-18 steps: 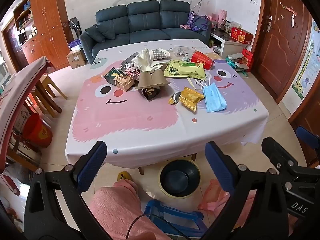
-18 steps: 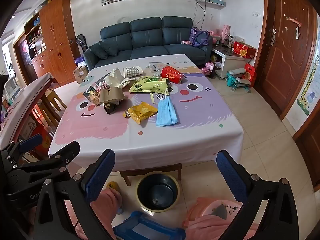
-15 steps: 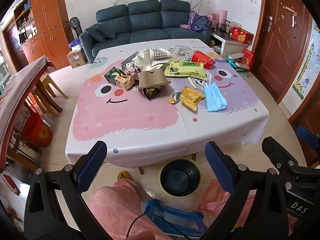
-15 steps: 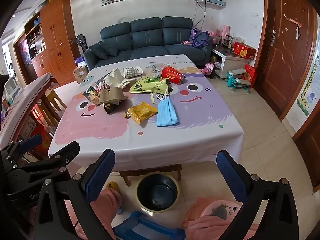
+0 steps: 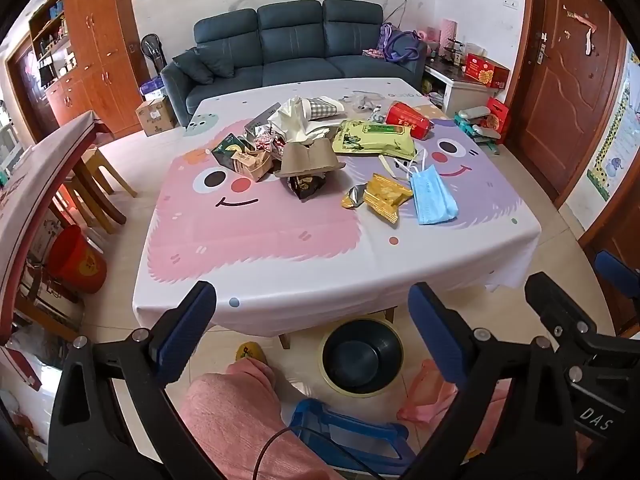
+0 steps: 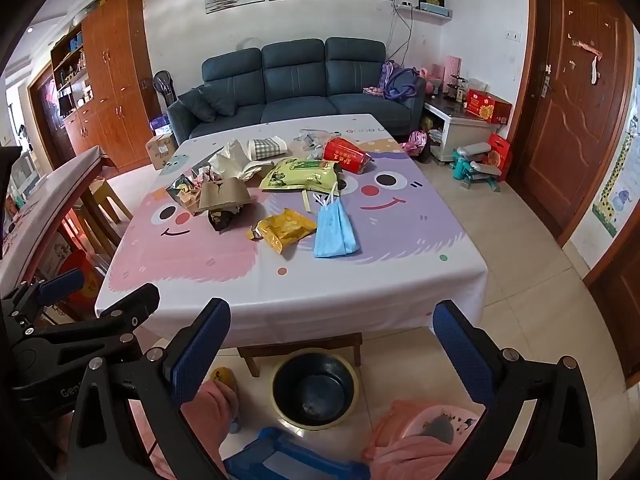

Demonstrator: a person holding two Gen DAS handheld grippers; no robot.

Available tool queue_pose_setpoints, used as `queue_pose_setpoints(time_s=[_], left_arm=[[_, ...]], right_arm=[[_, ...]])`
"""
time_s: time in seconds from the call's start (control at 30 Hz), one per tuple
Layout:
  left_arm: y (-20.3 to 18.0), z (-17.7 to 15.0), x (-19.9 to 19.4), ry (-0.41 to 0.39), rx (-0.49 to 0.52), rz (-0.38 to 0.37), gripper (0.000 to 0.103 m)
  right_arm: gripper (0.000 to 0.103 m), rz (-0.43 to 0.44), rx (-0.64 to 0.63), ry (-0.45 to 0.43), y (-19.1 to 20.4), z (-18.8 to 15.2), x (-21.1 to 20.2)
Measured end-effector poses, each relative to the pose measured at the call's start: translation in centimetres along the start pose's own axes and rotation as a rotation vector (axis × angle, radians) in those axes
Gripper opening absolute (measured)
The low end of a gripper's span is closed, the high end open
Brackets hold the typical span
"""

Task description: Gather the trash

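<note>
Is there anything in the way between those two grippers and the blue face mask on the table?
Nothing visible. Both the left gripper and right gripper are open, short of the table's near edge, with only bare tablecloth before the blue face mask.

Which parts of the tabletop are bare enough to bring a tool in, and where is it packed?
Bare: the near pink stretch of the tablecloth, from the front edge up to the yellow wrapper and blue face mask, and the purple right edge. Packed: the middle and far side, around the cardboard tray, green packet and red box.
</note>
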State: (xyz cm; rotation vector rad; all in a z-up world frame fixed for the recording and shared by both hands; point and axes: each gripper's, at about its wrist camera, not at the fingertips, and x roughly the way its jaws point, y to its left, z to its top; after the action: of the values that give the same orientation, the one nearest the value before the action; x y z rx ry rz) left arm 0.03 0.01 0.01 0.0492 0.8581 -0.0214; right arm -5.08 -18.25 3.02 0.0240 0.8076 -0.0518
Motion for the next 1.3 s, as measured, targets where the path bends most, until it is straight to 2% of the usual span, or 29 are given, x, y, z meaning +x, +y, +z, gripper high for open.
queue_pose_setpoints(time_s=[0.73,1.1,1.3], left_arm=[[-0.2,0.9,0.3,-0.014,0.029,0.005,0.094],[-0.3,1.3,0.5,0.005,0.024,-0.007,0.094],[-0.4,1.4,0.5,0.001,0.020,-0.009,0.094]], right_arm=[[0.103,-0.001,-0.003,-0.004,-0.3,0.3,0.5],[0.103,0.002,0.003,-0.001,-0.2,0.3,0.4],[0.103,-0.008,-0.012,-0.028,0.5,0.8,0.0]])
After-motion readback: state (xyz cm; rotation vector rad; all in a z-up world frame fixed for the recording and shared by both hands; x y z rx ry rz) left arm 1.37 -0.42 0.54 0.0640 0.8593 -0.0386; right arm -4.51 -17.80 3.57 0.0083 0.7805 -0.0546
